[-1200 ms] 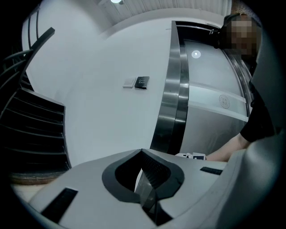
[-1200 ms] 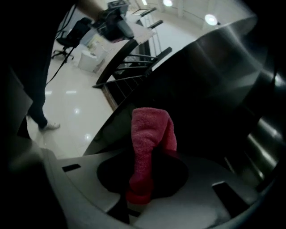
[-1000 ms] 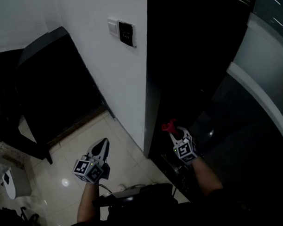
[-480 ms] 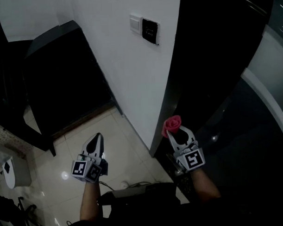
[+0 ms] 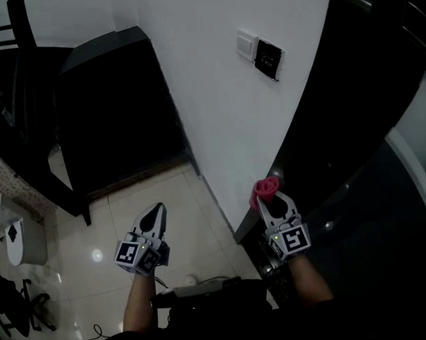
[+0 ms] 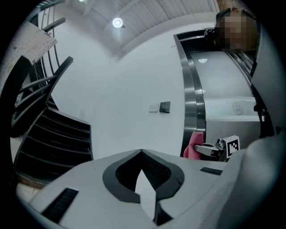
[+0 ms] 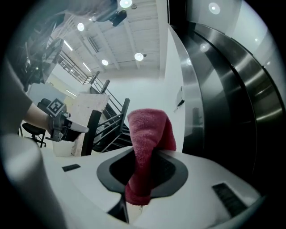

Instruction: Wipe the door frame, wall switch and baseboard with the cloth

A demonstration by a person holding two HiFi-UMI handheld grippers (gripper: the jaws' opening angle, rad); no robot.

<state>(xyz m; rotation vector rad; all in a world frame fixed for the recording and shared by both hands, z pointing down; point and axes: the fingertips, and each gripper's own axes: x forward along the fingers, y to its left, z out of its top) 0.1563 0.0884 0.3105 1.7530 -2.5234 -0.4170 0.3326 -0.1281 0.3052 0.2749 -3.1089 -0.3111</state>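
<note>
While the cloth [image 5: 265, 188] is pinched in the closed right claw [image 5: 272, 198], no wiping stroke looks under way. The red bundle stands up out of the jaws, low down and just beside the corner where the white wall [image 5: 210, 96] meets the dark door frame [image 5: 306, 128]. Whether the fabric touches that edge cannot be told from the head view. In the right gripper view the cloth juts past the tips with the frame's metal band rising close on the right.

My reading is that this is the approach to the door frame, with all three surfaces yet to be wiped. The next move calls for pressing the loose end flat against the frame and drawing it along the edge. The wall switch [image 5: 247, 44] and the dark panel [image 5: 268, 59] touching it sit well up the wall, so they need a long reach and a light touch. The baseboard at the foot of the wall is too dim to pick out.

The left claw [image 5: 157, 209] is closed on nothing, tips meeting, over the tiled floor [image 5: 194, 222] well apart from the wall.

As for containers, a white object [image 5: 21, 243] on the floor at far left may be a bin. Its contents cannot be seen.
</note>
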